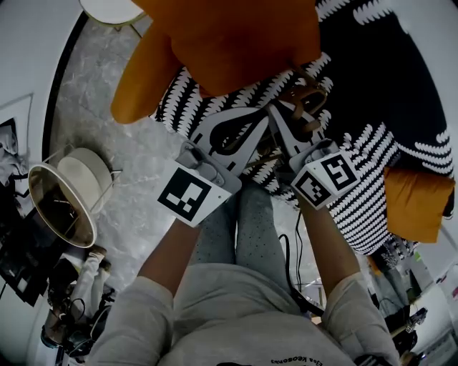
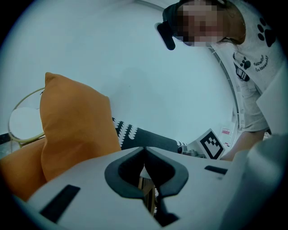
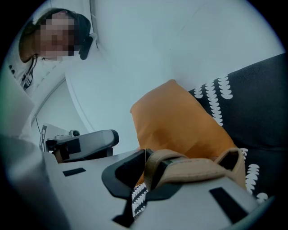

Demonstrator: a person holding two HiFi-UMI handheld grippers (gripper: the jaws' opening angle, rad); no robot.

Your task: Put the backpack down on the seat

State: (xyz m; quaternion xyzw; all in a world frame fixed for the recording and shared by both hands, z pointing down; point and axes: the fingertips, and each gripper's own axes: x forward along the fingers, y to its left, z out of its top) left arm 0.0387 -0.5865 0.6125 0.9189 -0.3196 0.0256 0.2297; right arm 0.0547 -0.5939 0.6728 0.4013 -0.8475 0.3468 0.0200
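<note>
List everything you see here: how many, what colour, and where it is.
seat: one, black with white pattern, in front of the person
cushions: at least two, orange, one at the seat's far end, one at its right edge
strap: one, tan, looped over the right jaws
side tables: two, round, white and gold, on the floor left of the seat
floor: grey marble
cable: one, black, by the person's right leg
person: pale grey top and trousers
left gripper: one, white, jaws together
right gripper: one, white, jaws shut on the strap
</note>
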